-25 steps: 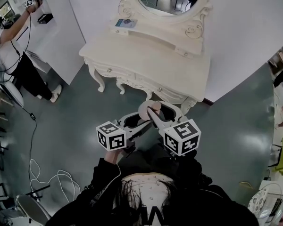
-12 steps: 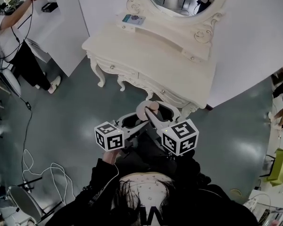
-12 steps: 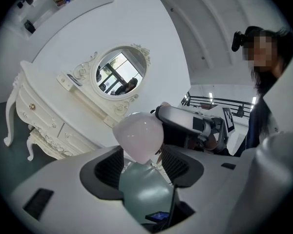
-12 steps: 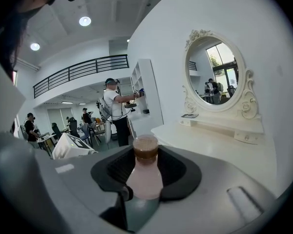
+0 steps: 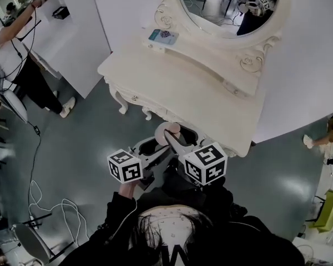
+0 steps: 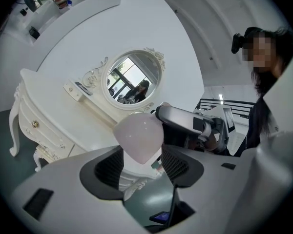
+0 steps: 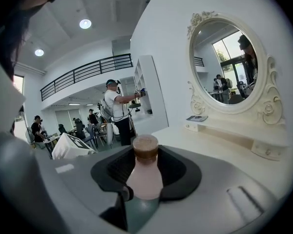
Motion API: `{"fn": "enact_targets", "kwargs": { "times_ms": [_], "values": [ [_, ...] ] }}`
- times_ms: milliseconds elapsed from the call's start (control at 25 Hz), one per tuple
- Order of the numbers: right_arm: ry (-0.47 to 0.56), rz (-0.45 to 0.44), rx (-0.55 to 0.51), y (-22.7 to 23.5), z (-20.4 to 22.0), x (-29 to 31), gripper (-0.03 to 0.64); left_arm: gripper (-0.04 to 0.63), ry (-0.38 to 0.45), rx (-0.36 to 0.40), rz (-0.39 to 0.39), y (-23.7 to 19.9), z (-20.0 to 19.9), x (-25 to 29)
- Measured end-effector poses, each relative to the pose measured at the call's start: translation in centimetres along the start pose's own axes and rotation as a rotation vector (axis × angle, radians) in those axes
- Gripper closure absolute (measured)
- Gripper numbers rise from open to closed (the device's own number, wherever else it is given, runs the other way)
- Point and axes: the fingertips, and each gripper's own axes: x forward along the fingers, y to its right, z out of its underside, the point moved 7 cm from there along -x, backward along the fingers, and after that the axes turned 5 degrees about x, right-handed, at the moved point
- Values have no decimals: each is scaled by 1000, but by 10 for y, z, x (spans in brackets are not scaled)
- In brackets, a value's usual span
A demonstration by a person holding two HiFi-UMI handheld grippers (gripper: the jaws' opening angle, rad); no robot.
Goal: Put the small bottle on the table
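1. My worst risk is a drop. The small bottle [image 5: 166, 133] hangs in the air over the floor [image 5: 77, 143], just short of the near edge of the bench [image 5: 172, 82]. If either hold loosens here, I judge it falls to the floor and not onto the bench top.
2. Two holds on one bottle can fight each other. If my hands drift apart or twist unevenly, the smooth, rounded body could squirm out from between the pads.
3. Setting it down too close to the near edge, or tilted, could let it tip and roll off.
4. My right hand-held gripper [image 7: 145, 165] has its jaws wide and closed on the bottle's body. The dark pads touch it on both sides, and the brown cap [image 7: 145, 147] points up and away from me.
5. My left hand-held gripper [image 6: 141, 152] has the bottle's rounded pink end between its pads, out near the jaw tips. The pads seem to touch it on both sides, which I judge the weaker hold.
6. The bottle sits between the two hand-held grippers, left of the right one.
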Motion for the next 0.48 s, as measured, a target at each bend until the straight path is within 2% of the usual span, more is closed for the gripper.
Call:
{"fn": "enact_targets", "kwargs": {
  "times_ms": [480],
  "values": [
    [-14, -19, 0, 87, -50, 56, 466, 366, -17, -11, -25, -62, -59, 75]
  ]
}}
